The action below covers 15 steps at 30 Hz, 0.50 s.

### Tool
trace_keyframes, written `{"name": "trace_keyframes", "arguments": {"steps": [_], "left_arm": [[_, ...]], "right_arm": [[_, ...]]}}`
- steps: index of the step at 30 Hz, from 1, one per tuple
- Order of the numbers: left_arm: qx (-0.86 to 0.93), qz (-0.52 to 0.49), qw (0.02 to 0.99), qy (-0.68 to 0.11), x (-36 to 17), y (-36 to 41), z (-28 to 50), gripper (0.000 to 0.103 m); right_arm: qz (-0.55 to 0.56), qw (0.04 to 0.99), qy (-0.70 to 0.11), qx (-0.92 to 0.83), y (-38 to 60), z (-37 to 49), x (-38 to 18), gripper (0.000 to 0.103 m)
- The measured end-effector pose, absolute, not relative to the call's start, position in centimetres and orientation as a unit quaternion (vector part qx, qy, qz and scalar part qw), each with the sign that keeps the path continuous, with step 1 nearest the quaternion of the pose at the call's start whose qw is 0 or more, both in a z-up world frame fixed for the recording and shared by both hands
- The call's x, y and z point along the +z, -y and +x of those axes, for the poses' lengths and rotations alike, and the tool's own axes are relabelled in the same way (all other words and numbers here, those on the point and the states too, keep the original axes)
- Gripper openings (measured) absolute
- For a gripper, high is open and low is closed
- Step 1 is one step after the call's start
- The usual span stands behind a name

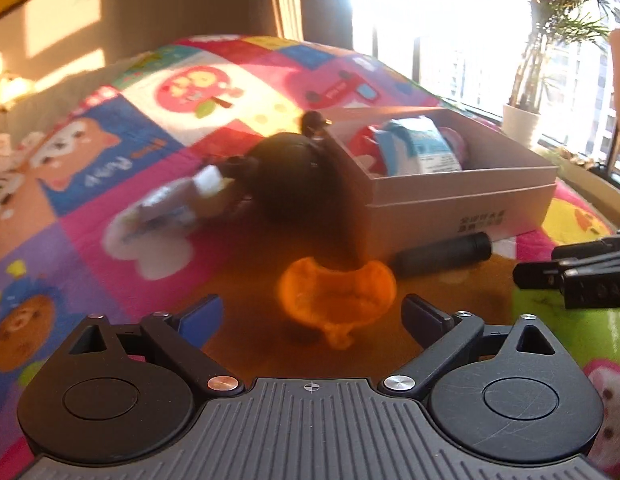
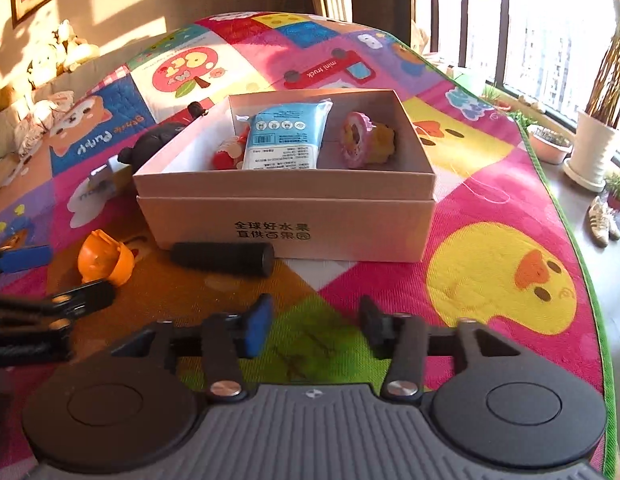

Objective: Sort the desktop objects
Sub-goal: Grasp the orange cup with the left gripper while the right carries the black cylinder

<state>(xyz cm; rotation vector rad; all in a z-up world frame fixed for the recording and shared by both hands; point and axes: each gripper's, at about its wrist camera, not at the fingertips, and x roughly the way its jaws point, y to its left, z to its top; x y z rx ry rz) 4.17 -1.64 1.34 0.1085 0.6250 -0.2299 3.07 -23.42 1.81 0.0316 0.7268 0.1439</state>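
Note:
My left gripper [image 1: 312,312] stands open, low over the colourful play mat [image 1: 121,280]. An orange plastic toy [image 1: 338,292] lies just beyond its fingertips and is not gripped. Past that toy are a black cylinder [image 1: 442,254], a black round object [image 1: 293,176] and a blurred white packet [image 1: 169,204]. The beige open box [image 2: 293,236] holds a blue packet [image 2: 285,136], a pink toy [image 2: 356,144] and a red item [image 2: 225,152]. My right gripper [image 2: 316,312] is open and empty in front of the box, with the cylinder [image 2: 221,258] ahead to its left and the orange toy [image 2: 103,260] further left.
The mat's green edge [image 2: 566,208] runs along the right. Beyond it are potted plants [image 2: 590,152], shoes [image 2: 602,220] and a bright window. Plush toys [image 2: 57,56] sit on a sofa at the back left.

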Motion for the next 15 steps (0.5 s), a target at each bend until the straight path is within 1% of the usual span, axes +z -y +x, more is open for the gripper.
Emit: {"name": "trace_keyframes", "arguments": {"steps": [1, 2, 3, 5, 7, 9, 11, 13, 15], "left_arm": [[-0.114, 0.049, 0.943, -0.31, 1.3, 1.8, 4.5, 0.083], [-0.115, 0.047, 0.942, -0.312, 1.2, 1.9, 4.8, 0.068], [-0.114, 0.044, 0.941, -0.315, 1.0, 2.0, 5.0, 0.064], [-0.106, 0.036, 0.944, -0.31, 1.0, 1.7, 4.9, 0.064], [-0.097, 0.029, 0.948, -0.3, 1.4, 0.9, 4.1, 0.064], [-0.083, 0.02, 0.952, -0.293, 1.7, -0.1, 3.0, 0.064], [-0.071, 0.007, 0.953, -0.294, 1.7, -1.1, 1.9, 0.064], [-0.063, -0.003, 0.952, -0.298, 1.6, -1.8, 1.1, 0.064], [-0.06, -0.012, 0.951, -0.304, 1.4, -2.4, 0.4, 0.064]], "right_arm": [[0.019, 0.933, -0.353, 0.072, 23.6, 3.0, 2.0, 0.057], [0.021, 0.934, -0.35, 0.074, 23.5, 2.9, 2.2, 0.057], [0.02, 0.935, -0.347, 0.076, 23.3, 2.9, 2.4, 0.057], [0.018, 0.936, -0.343, 0.08, 22.5, 3.2, 2.7, 0.062], [0.023, 0.934, -0.346, 0.082, 21.5, 3.9, 2.9, 0.071], [0.027, 0.93, -0.357, 0.083, 20.1, 4.8, 2.8, 0.074], [0.026, 0.925, -0.369, 0.087, 18.6, 5.5, 2.7, 0.074], [0.021, 0.924, -0.372, 0.086, 16.9, 5.9, 2.5, 0.077], [0.012, 0.926, -0.371, 0.073, 15.4, 6.4, 2.2, 0.078]]}}
